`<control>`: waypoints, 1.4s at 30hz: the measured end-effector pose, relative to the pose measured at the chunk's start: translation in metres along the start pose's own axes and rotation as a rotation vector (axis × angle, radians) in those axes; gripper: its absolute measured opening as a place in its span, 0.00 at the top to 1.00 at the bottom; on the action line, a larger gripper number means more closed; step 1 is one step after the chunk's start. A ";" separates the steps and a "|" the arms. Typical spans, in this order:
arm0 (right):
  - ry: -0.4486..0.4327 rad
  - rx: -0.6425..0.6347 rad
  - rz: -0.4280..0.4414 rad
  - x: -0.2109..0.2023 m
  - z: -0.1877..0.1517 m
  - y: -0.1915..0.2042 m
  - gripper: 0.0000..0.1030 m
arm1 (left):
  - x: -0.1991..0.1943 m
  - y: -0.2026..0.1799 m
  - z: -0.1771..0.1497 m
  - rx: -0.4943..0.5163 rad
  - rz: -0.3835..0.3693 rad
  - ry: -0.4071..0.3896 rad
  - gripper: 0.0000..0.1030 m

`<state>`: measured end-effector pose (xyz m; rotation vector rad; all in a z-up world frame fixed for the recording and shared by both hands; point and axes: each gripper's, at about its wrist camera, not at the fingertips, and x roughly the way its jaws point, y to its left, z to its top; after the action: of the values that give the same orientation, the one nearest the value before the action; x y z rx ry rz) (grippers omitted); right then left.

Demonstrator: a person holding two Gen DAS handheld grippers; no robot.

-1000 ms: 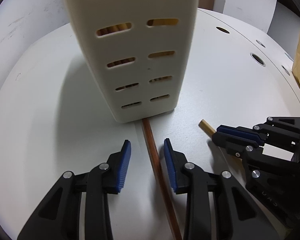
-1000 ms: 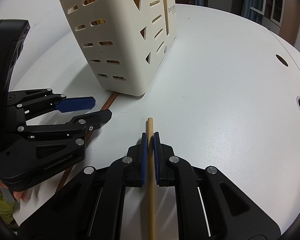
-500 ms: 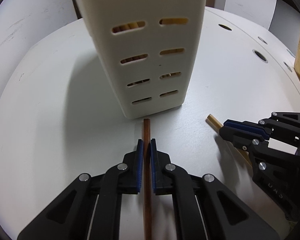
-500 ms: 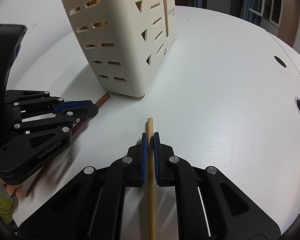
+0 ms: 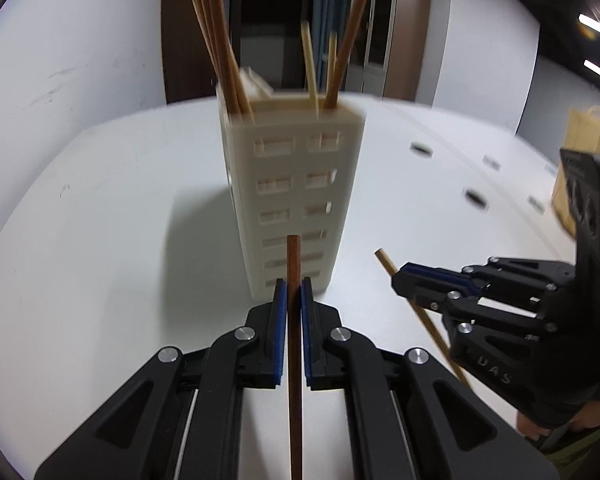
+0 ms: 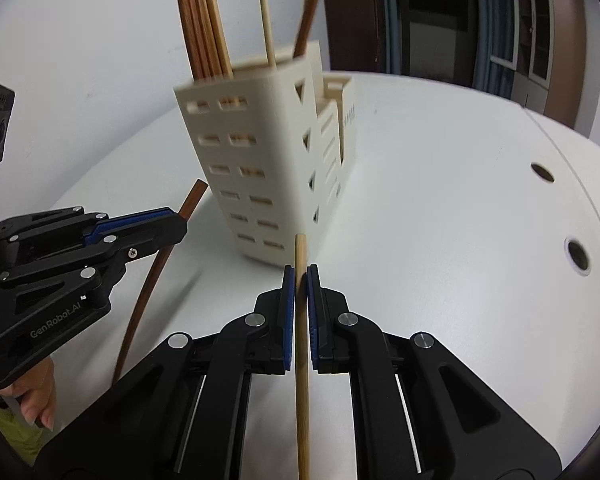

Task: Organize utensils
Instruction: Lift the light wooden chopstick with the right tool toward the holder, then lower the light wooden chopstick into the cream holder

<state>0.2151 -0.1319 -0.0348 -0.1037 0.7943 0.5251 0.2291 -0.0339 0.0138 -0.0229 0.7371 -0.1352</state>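
Note:
A cream slotted utensil holder [image 5: 294,196] stands on the white table, with several brown and light chopsticks upright in its tall compartment; it also shows in the right wrist view [image 6: 260,152]. My left gripper [image 5: 293,292] is shut on a dark brown chopstick [image 5: 293,280], lifted off the table in front of the holder. My right gripper [image 6: 300,280] is shut on a light bamboo chopstick [image 6: 301,264], also lifted, to the right of the left one. The left gripper [image 6: 180,222] and its brown chopstick [image 6: 156,268] show in the right wrist view.
The white table [image 6: 440,200] has round cable holes [image 6: 576,256] on its right side. A brown paper bag [image 5: 588,144] stands at the far right. A wall runs behind the table on the left, dark doors and cabinets behind.
The left gripper closed on the brown chopstick a moment ago. Both grippers have since lifted their chopsticks off the table and tilted up, so the holder's top is now in view.

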 end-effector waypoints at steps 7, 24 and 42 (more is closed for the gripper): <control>-0.103 -0.020 -0.007 -0.028 0.020 0.008 0.95 | -0.026 -0.002 0.011 -0.010 0.001 -0.128 0.94; -0.298 -0.058 0.012 -0.076 0.078 0.027 0.95 | -0.090 -0.013 0.064 0.026 0.022 -0.466 0.94; -0.522 -0.016 0.059 -0.071 0.108 0.011 0.95 | -0.113 -0.004 0.082 0.019 0.000 -0.725 0.94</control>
<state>0.2393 -0.1213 0.0922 0.0430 0.2839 0.5813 0.2009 -0.0255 0.1504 -0.0503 0.0116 -0.1219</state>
